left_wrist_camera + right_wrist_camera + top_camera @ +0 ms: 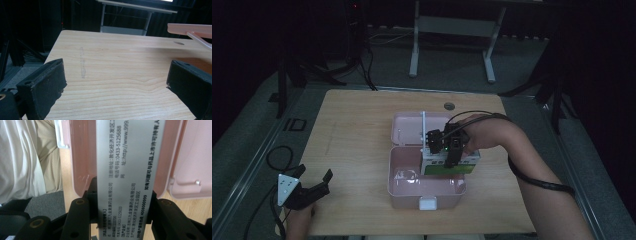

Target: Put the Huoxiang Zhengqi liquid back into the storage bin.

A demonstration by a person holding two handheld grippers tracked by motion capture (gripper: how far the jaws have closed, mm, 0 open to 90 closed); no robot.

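Right claw [451,150] clamped on the medicine box [447,164], held over the open pink case [404,192] at mid-counter [352,145]. Box not yet seated inside; lowering, release and closing the lid [407,131] remain. Left claw [314,187] apart, idle at the near-left corner.

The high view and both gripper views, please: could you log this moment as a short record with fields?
Setting: wooden table in a dim room
Container: pink case, lid open and lying flat behind it
Held item: green and white medicine box, printed side visible in the right gripper view
Right gripper: shut on the medicine box, over the case's right half
Left gripper: open, holding nothing, near the table's front left corner
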